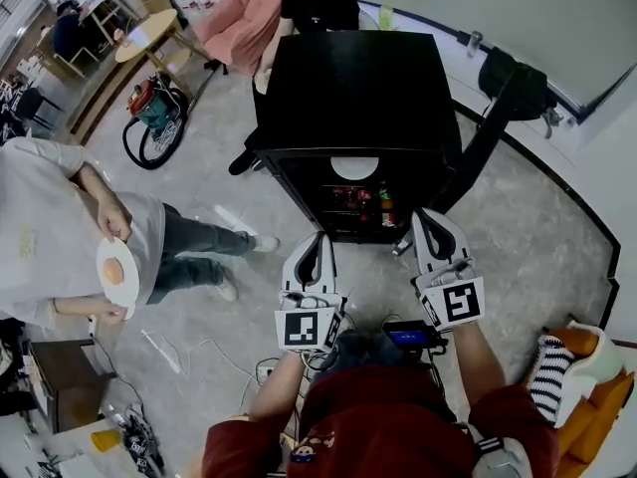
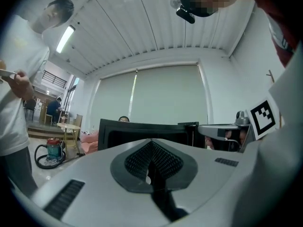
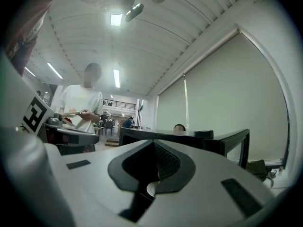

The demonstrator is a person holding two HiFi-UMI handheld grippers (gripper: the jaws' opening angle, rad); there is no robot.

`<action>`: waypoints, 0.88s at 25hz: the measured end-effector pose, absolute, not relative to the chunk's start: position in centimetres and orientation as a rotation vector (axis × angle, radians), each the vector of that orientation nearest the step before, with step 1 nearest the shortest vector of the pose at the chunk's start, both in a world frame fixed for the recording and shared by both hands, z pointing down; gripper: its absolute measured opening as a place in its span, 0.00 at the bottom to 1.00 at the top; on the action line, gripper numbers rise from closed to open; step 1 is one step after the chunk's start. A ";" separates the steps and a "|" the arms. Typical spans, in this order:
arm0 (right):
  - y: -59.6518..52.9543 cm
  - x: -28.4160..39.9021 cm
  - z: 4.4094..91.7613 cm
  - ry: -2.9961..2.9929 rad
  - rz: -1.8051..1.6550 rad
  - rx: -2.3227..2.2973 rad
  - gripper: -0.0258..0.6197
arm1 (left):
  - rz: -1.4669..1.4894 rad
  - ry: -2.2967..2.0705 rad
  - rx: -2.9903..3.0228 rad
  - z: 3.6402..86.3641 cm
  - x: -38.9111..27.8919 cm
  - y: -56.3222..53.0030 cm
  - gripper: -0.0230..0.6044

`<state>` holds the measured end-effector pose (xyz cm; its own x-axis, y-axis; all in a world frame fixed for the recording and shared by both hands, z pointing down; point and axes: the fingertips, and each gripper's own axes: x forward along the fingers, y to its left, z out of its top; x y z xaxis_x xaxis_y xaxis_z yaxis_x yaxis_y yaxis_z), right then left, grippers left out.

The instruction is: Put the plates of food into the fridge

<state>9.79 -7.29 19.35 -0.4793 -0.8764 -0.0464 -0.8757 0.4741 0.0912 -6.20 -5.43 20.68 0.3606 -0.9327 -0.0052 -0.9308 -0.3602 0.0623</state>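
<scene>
Your fridge [image 1: 348,88] fills the upper centre of the head view. It is a black, box-shaped cabinet with a flat, glossy top, and its door [image 1: 488,132] swings out toward the right of the frame. On the upper shelf sits a white round plate [image 1: 353,167], half hidden under the cabinet's front edge, so you cannot tell what lies on it. The shelf below holds a row of small red and green packs or bottles [image 1: 364,199], too small to name.

The other plate of food [image 1: 117,272] is at the left edge of the frame, well apart from the fridge. It is a white disc with a round orange piece on it, held in the hands of a standing person [image 1: 40,227] in a pale shirt.

Your left gripper [image 1: 319,239] and right gripper [image 1: 426,217] sit low in the centre, just in front of the open fridge, with the right one closer to the shelves. Each has a smooth grey-white shell and a marker cube at its base. In the gripper views the ribbed black pads of each meet at the tip, with nothing between them. Both grippers are closed and empty.
</scene>
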 end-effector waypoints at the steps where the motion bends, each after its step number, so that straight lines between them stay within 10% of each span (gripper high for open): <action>1: -7.3 9.8 19.5 -2.692 -0.159 1.588 0.05 | -0.064 -1.748 2.549 20.8 -6.1 -5.5 0.05; 22: -6.2 9.7 19.1 -2.654 -0.159 1.552 0.05 | -0.058 -1.771 2.557 19.7 -6.3 -5.5 0.05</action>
